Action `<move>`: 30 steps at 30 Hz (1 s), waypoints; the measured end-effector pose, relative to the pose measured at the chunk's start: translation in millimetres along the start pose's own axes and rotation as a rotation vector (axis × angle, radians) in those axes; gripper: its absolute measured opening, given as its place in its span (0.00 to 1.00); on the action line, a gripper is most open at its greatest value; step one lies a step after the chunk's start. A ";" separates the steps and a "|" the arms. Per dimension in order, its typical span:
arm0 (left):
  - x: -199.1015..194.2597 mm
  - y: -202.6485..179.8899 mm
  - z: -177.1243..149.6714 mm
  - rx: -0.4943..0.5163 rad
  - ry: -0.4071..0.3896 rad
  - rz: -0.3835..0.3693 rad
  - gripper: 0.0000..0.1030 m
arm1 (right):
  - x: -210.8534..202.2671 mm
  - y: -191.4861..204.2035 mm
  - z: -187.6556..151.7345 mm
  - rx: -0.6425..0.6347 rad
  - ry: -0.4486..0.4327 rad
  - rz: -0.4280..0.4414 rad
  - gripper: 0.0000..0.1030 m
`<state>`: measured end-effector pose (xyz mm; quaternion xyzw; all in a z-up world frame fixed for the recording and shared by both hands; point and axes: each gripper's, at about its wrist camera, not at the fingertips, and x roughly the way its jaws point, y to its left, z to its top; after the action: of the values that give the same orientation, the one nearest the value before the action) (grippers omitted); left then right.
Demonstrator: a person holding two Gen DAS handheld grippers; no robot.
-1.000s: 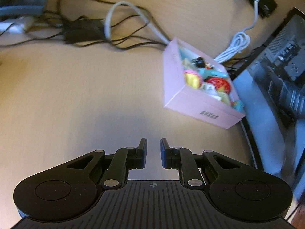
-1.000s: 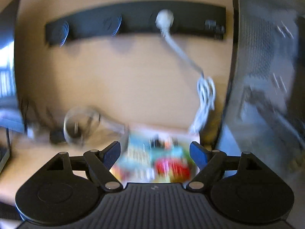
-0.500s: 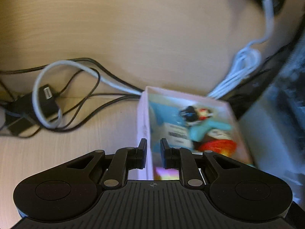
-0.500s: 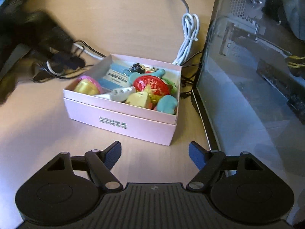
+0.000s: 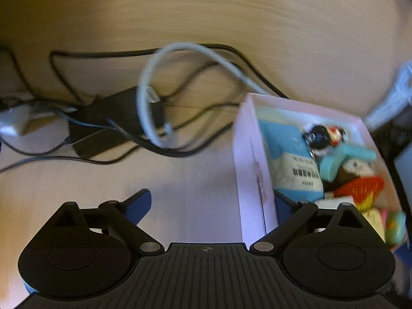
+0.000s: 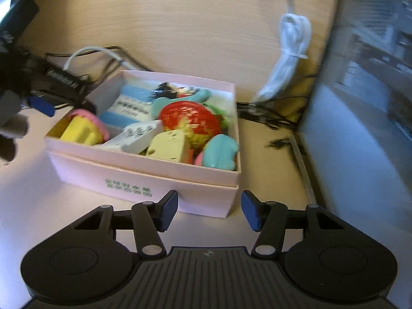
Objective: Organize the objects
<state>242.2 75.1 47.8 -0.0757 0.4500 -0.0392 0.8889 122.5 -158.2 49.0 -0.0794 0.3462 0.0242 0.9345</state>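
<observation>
Where left tongs [image 5: 211, 206] straddle box wall [image 5: 248, 159], right fingertip hidden.

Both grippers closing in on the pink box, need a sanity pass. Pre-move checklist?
1. Left gripper open: ok, fingers spread wide.
2. Left fingers straddle the pink box wall: ok, the right finger sits inside the box and the other outside.
3. Right gripper open: ok, fingers apart and holding nothing.
4. Right gripper lined up on the box's near corner: ok, corner sits between the fingers; contact cannot tell.
5. Contents below the rim: not ok, the red ball and teal toy stand proud.
6. Black cables free of the box: cannot tell, they run close behind it.
</observation>
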 end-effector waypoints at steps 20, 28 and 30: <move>-132.1 -7.1 -154.5 0.191 -0.133 -0.154 0.97 | -82.8 49.9 -54.6 0.200 0.113 -0.054 0.98; -117.6 -20.4 -220.7 0.118 -0.090 0.012 0.97 | -88.8 34.5 -95.1 0.203 0.174 -0.047 1.00; -113.1 -27.1 -223.1 0.119 -0.137 0.032 0.98 | -83.5 28.2 -98.4 0.209 0.184 -0.024 1.00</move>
<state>-4.6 41.8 12.0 -0.0183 0.3862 -0.0464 0.9211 -7.0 -145.9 26.0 0.0123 0.4302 -0.0308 0.9021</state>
